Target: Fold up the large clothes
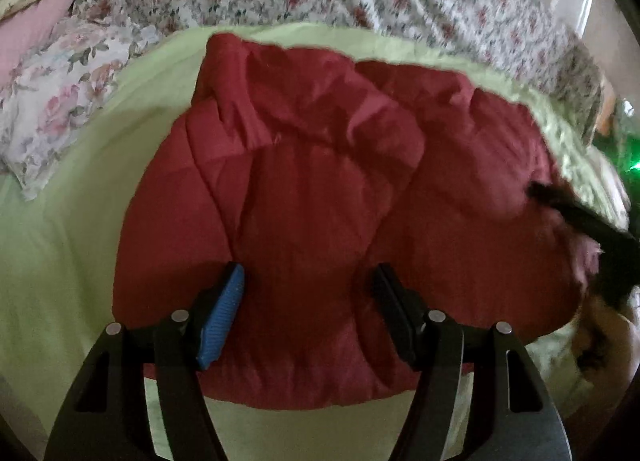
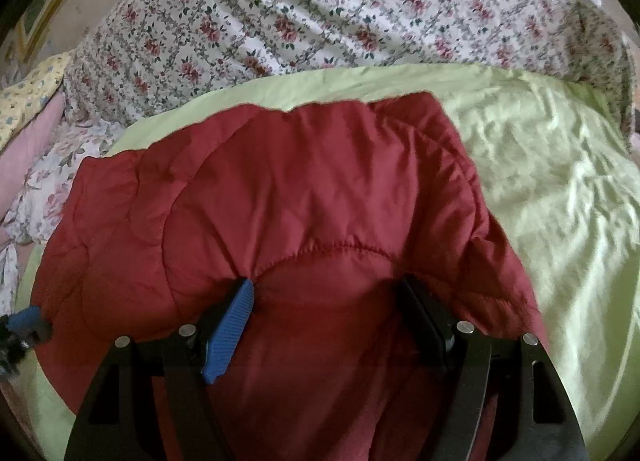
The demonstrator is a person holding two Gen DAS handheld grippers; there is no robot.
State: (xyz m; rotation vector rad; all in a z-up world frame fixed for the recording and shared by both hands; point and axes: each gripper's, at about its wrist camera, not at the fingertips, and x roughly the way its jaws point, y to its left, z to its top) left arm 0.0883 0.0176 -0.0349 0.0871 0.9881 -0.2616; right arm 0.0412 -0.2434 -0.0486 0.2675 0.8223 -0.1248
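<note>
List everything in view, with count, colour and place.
Padded jacket: one, red, bunched on the green sheet, under both tongs.
Sheet: one, light green, spread over the bed.
Flowered cover: one, white with small red roses, behind the sheet.
Flowered pillow: one, white with large pink blooms, at the sheet's left edge.
Pink cloth: one, far left.
Left tongs: black with a blue pad, open over the jacket.
Right tongs: black with a blue pad, open over the jacket.

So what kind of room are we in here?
Most likely a bedroom: the red quilted jacket lies on a light green bedsheet, with a floral duvet bunched behind it and a floral pillow off to the side.
</note>
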